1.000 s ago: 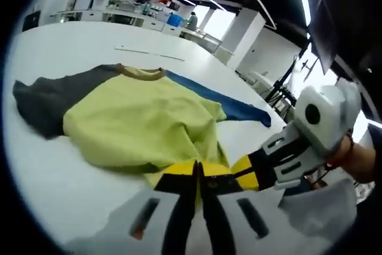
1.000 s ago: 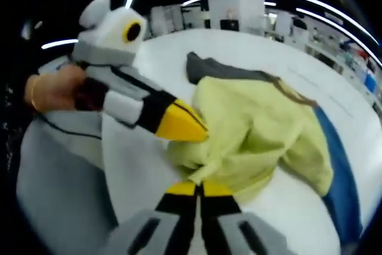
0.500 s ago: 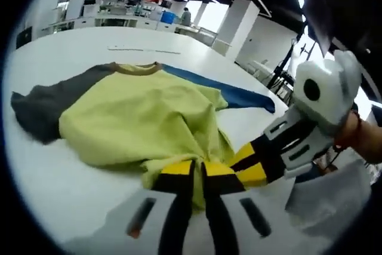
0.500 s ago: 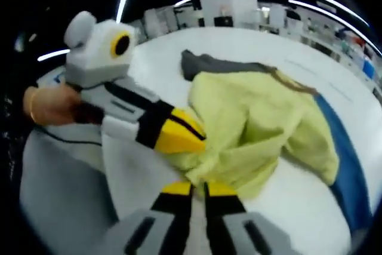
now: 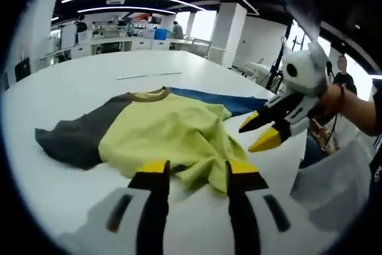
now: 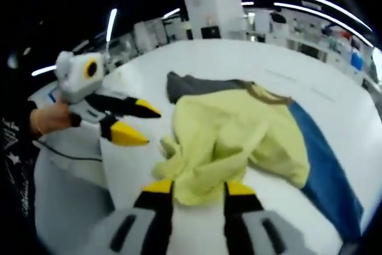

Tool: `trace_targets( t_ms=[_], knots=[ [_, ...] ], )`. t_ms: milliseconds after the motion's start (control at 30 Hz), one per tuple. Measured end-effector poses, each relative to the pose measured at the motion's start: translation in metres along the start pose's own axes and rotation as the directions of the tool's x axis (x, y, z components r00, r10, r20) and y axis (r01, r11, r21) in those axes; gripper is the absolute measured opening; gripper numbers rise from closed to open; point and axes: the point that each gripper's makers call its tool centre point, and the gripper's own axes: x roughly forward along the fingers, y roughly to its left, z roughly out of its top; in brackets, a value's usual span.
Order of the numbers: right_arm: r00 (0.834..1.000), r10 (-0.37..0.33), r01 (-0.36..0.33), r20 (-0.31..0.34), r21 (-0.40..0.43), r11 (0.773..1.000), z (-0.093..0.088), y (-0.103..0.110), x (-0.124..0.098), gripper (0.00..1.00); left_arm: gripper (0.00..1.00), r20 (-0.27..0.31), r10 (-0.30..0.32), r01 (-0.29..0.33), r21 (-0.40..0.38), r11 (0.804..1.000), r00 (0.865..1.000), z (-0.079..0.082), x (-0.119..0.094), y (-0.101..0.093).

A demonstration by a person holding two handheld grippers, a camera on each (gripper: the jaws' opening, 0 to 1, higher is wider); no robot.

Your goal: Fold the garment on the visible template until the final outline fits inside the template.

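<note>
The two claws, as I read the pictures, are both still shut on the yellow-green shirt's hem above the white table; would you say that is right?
Not quite. Both claws are open and off the cloth. In the left gripper view the left claw stands spread over the shirt, and the right claw hangs open above the table. The right gripper view agrees.

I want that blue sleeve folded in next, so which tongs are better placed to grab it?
Probably the right tongs. In the left gripper view they hang open beside the blue sleeve, while the left tongs sit open at the yellow hem, farther from it.
</note>
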Motion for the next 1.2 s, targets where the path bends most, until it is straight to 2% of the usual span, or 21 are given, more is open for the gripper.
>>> trace_targets(
  t_ms=[67, 100, 200, 300, 433, 533, 633, 733, 800, 1033, 1200],
  knots=[
    [1.0, -0.004, 0.003, 0.016, 0.043, 0.999, 0.003, -0.009, 0.004, 0.3, 0.44, 0.006, -0.027, 0.027, -0.041, 0.999, 1.0, -0.005, 0.002, -0.001],
    [1.0, -0.006, 0.006, 0.015, 0.061, 0.998, 0.003, -0.011, 0.005, 0.3, 0.45, -0.011, -0.028, 0.027, -0.065, 0.998, 1.0, -0.011, 0.004, -0.001],
    [1.0, -0.027, 0.026, 0.015, 0.108, 0.994, 0.003, -0.022, 0.01, 0.28, 0.41, -0.058, -0.015, 0.011, -0.068, 0.998, 0.998, -0.023, 0.007, 0.003],
    [0.999, -0.048, 0.046, 0.011, 0.132, 0.99, 0.002, -0.032, 0.015, 0.26, 0.4, -0.059, -0.007, 0.0, -0.122, 0.993, 0.998, -0.028, 0.01, 0.007],
    [0.997, -0.079, 0.077, 0.006, 0.171, 0.982, 0.001, -0.047, 0.023, 0.21, 0.34, -0.068, -0.017, 0.006, -0.165, 0.986, 0.998, -0.032, 0.015, 0.011],
    [0.996, -0.088, 0.087, -0.001, 0.2, 0.976, 0.0, -0.055, 0.03, 0.19, 0.34, -0.056, -0.026, 0.015, -0.19, 0.982, 0.998, -0.032, 0.019, 0.013],
    [0.996, -0.087, 0.085, -0.004, 0.257, 0.963, -0.002, -0.057, 0.035, 0.13, 0.37, -0.053, -0.039, 0.028, -0.195, 0.98, 0.998, -0.032, 0.023, 0.012],
    [0.997, -0.079, 0.074, 0.004, 0.311, 0.948, -0.002, -0.06, 0.041, 0.1, 0.35, -0.064, -0.054, 0.041, -0.194, 0.98, 0.996, -0.033, 0.026, 0.01],
    [0.996, -0.086, 0.082, 0.0, 0.309, 0.948, -0.002, -0.061, 0.041, 0.09, 0.33, -0.078, -0.063, 0.047, -0.192, 0.98, 0.995, -0.035, 0.027, 0.007],
    [0.996, -0.088, 0.088, -0.016, 0.31, 0.947, -0.003, -0.064, 0.048, 0.04, 0.16, -0.128, -0.068, 0.045, -0.171, 0.984, 0.989, -0.047, 0.029, 0.007],
    [0.997, -0.081, 0.082, -0.016, 0.317, 0.945, -0.004, -0.06, 0.052, 0.0, 0.12, -0.12, -0.064, 0.044, -0.164, 0.985, 0.991, -0.046, 0.03, 0.008]
  ],
)
